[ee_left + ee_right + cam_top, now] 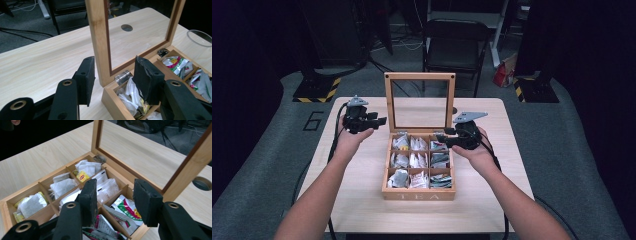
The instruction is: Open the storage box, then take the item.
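Observation:
A wooden tea box [418,195] stands mid-table, its glass lid [419,76] upright at the back. Its compartments hold several tea bags [418,160]. My left gripper [381,121] hovers just left of the lid's left post, open, with nothing pressed between its pads. In the left gripper view the gripper [113,60] faces the lid frame [98,37] and the box's back left corner [112,100]. My right gripper [441,134] hangs open over the box's back right compartment. In the right gripper view the gripper [115,182] stands above a green-and-red packet [127,208], beside the lid frame [185,170].
The pale wooden table [362,190] has bare room left, right and in front of the box. A round cable hole [126,27] lies behind the lid. A black chair [456,42] and a red bag [502,75] sit on the floor beyond the table.

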`<state>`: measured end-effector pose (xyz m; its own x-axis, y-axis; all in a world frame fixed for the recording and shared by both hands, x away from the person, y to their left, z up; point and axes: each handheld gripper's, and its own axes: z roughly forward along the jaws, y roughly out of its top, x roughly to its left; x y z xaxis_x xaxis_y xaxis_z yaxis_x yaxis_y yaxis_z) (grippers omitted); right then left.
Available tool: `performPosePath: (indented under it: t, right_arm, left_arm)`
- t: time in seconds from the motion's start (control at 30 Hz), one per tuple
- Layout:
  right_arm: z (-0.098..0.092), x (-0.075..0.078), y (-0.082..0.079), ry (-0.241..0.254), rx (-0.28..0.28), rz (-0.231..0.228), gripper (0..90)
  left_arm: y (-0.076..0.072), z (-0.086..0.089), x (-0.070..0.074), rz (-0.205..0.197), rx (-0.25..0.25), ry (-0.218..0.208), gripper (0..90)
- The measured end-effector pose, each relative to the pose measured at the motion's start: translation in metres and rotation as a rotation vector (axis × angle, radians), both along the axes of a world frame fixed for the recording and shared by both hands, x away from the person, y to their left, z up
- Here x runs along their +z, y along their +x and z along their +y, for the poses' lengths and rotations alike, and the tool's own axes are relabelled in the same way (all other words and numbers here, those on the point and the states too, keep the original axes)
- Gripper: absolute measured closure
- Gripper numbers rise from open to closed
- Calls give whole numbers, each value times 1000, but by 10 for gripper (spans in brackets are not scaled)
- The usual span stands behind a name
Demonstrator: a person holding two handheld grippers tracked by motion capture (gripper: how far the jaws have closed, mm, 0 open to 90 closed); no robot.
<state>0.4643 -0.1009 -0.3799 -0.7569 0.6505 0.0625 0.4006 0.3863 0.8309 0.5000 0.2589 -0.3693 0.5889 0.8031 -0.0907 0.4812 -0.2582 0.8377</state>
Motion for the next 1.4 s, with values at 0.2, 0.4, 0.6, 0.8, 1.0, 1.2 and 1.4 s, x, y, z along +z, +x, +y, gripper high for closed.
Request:
performPosePath:
  t: [0.2,0.4,0.6,0.8,1.0,1.2,1.4]
  right_arm:
    - [8,-6,-7,5,35,18,536]
    - [14,-10,-13,-8,59,17,536]
    - [19,-12,-20,-14,83,15,536]
    - [29,-15,-25,-28,117,20,537]
    - [38,-20,-31,-30,153,28,558]
    - [47,-28,-31,-28,192,46,623]
    - [55,-35,-29,-36,222,60,621]
  left_arm:
    - [-9,2,-1,0,-1,-13,514]
    - [-12,4,-4,5,-10,-18,499]
    - [-12,4,-2,0,-20,-28,493]
    - [-15,7,-1,-3,-22,-27,490]
    - [-20,8,0,-5,-23,-23,484]
    - [-24,10,-2,-8,-21,-30,466]
    - [-24,12,-6,2,-18,-33,464]
